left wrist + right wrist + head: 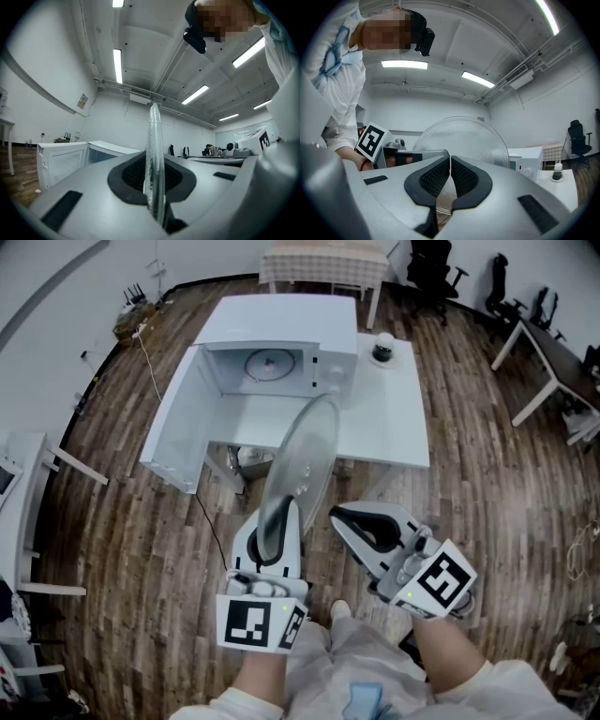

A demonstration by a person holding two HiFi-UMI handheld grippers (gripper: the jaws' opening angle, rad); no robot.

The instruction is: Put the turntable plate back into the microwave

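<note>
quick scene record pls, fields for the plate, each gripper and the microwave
plate: glass turntable plate, upright on edge, in the air short of the microwave, not yet inside
left gripper: shut on the plate's rim
right gripper: shut, empty, beside the plate
microwave: on white table, door open, no plate in the cavity

Microwave (330,352) on table (394,418), perhaps cup (382,349) right
</note>
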